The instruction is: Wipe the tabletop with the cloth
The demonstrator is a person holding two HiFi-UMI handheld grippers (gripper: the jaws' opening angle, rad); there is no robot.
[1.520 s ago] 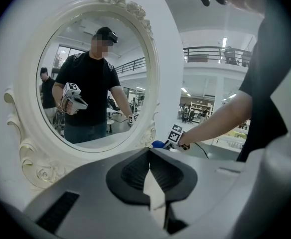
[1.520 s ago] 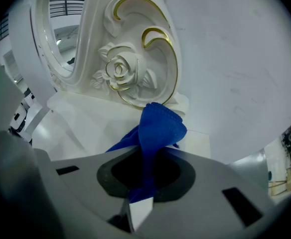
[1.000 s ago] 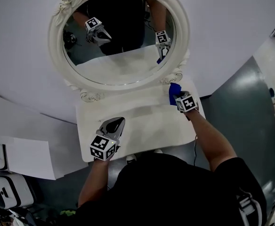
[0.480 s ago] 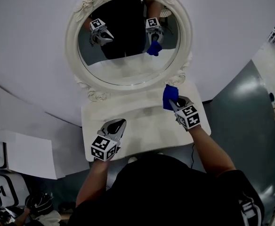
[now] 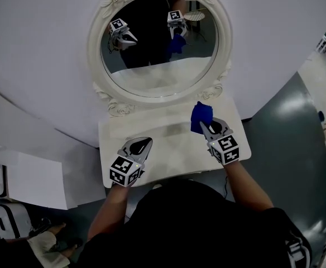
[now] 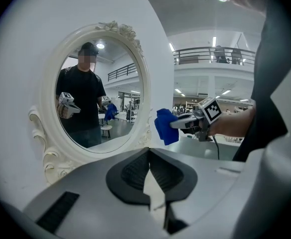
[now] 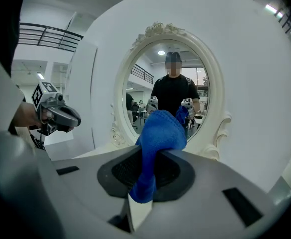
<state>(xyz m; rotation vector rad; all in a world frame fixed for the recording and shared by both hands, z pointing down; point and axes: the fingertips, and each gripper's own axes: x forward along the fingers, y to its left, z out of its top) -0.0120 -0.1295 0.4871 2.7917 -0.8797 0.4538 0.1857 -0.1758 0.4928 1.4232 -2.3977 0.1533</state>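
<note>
A small white tabletop (image 5: 168, 144) stands against the wall under an oval mirror. My right gripper (image 5: 205, 123) is shut on a blue cloth (image 5: 200, 115) and holds it above the table's right rear part, off the surface. In the right gripper view the blue cloth (image 7: 158, 143) bulges up from between the jaws. My left gripper (image 5: 141, 146) hovers over the table's left front, shut with nothing between its jaws. In the left gripper view the right gripper (image 6: 188, 124) and the cloth (image 6: 166, 126) show ahead at the right.
A white ornate oval mirror (image 5: 99, 77) leans on the wall behind the table and reflects both grippers. White boxes (image 5: 32, 186) stand on the floor at the left. A grey floor (image 5: 286, 133) lies to the right.
My right gripper with the blue cloth has lifted and drawn back from the table's far right corner toward me. The left gripper has stayed about where it was.
</note>
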